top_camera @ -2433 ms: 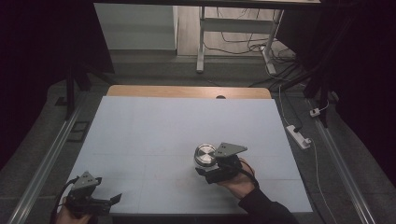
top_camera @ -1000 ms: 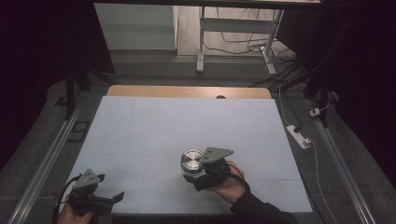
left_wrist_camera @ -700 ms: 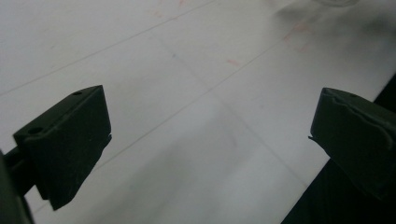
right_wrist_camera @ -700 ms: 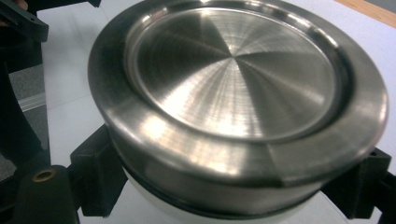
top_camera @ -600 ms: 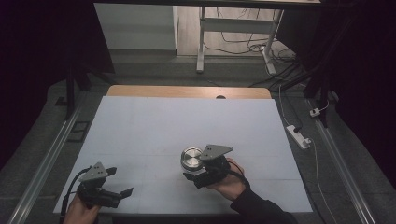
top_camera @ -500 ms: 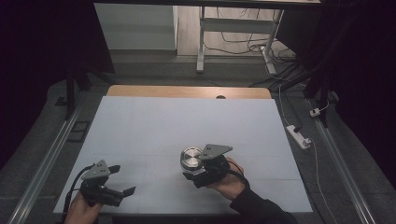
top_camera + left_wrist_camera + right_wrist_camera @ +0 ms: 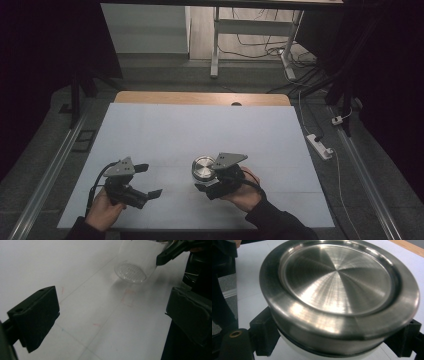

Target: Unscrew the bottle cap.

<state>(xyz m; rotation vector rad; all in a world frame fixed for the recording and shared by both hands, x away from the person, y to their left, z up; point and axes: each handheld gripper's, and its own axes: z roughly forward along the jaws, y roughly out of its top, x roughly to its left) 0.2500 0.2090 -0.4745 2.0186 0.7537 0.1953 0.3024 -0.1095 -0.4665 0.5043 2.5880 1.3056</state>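
Steel-lidded and clear-walled, the jar (image 7: 202, 170) sits pinched in the right tool (image 7: 207, 182), a black jaw pressed against each side just under the lid, as the right gripper view shows (image 7: 337, 290). The right hand (image 7: 242, 190) comes in from the bottom edge of the high view, forearm angled up and to the left, and carries the jar over the near middle of the white surface (image 7: 200, 125). In the left gripper view the jar (image 7: 132, 267) appears tilted with its ribbed bottom lifted off the surface and a shadow beneath it.

The left tool (image 7: 147, 180) is spread wide and holds nothing; its jaws point right, toward the jar, well apart from it. The left hand (image 7: 107, 207) grips it from below near the front left of the surface.

Compared with 2.4 seconds ago, the left tool has risen from the front left corner and moved inward toward the centre. The jar and right tool have shifted left and slightly nearer the person, and have scarcely moved over the last half second.
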